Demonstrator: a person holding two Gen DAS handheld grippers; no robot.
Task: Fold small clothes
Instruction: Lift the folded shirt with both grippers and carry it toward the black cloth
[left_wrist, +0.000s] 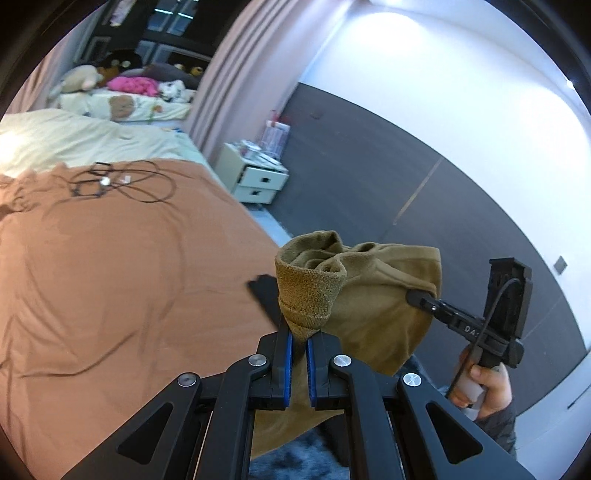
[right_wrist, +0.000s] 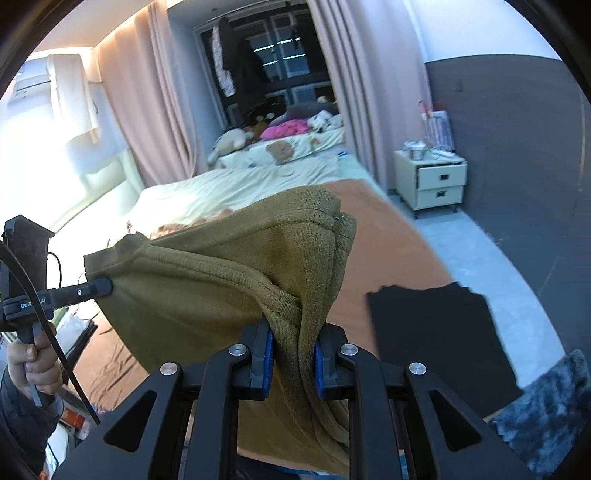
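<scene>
An olive-brown garment (left_wrist: 373, 299) hangs in the air between my two grippers, above the orange-brown bed sheet (left_wrist: 122, 273). My left gripper (left_wrist: 300, 334) is shut on one bunched corner of it. My right gripper (left_wrist: 415, 297) shows in the left wrist view, shut on the garment's other edge. In the right wrist view the garment (right_wrist: 207, 295) fills the middle, my right gripper (right_wrist: 293, 334) is shut on its folded edge, and my left gripper (right_wrist: 105, 286) pinches the far corner. A folded black cloth (right_wrist: 439, 336) lies on the sheet (right_wrist: 399, 251) at the right.
Black cables (left_wrist: 122, 181) lie on the sheet far left. A white nightstand (right_wrist: 432, 181) with drawers stands by the dark wall. Pillows and soft toys (right_wrist: 280, 136) lie at the far end of the bed. A grey fuzzy rug (right_wrist: 546, 402) lies lower right.
</scene>
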